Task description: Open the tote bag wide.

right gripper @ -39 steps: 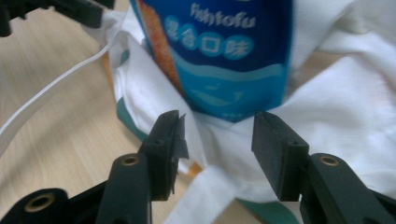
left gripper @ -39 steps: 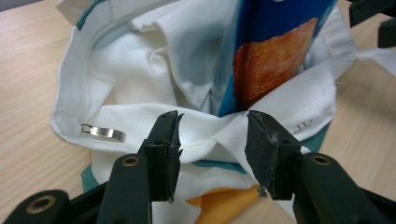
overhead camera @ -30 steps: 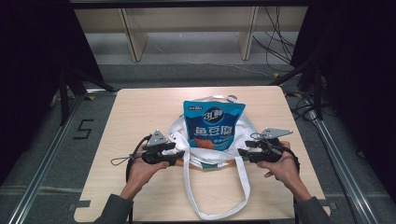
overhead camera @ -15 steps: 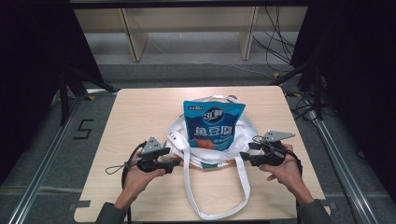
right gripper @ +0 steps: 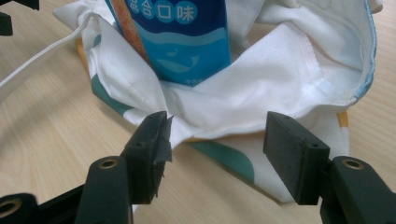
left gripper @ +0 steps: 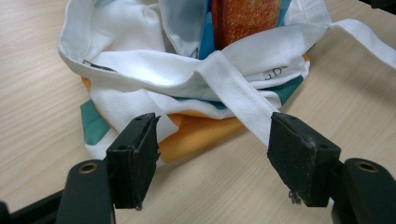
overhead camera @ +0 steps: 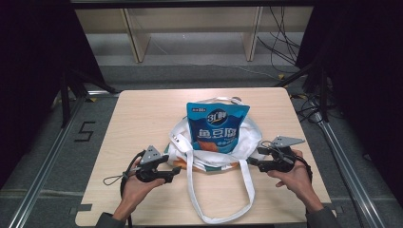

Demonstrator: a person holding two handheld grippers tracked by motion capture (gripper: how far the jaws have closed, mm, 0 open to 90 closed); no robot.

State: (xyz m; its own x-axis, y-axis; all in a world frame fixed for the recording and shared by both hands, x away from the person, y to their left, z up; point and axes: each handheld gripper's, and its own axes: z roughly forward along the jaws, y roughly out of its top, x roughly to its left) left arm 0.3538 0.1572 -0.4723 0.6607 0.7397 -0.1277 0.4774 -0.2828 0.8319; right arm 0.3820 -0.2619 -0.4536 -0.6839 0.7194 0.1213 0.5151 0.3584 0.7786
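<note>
The table (overhead camera: 142, 114) of pale wood grain is the largest element and carries everything else. At its middle, toward my side, lies the tote bag (overhead camera: 247, 147), white cloth with orange and teal patches, slumped open with its rim folded down around its contents. Its white handle strap (overhead camera: 223, 216) loops from the bag toward the near table edge and lies flat on the wood; in the left gripper view a band of this strap runs diagonally over the crumpled bag front and down toward the right-hand jaw. Standing upright inside the bag is the blue snack pouch (overhead camera: 217, 124), printed with white characters and an orange panel low on its face; its lower part sits within the cloth, its upper part rises clear of the rim.

My left hand (overhead camera: 135, 187) holds the left gripper (overhead camera: 177, 172) just beside the bag's left edge, tips pointing toward it. Its jaws have just been opening and now stand wide, with bag cloth and strap just beyond the pads and nothing pressed between them.

My right hand (overhead camera: 294, 175) holds the right gripper (overhead camera: 251, 163) at the bag's right edge. Its jaws have likewise just been opening and stand wide; a fold of white cloth lies between them, free of either pad.
</note>
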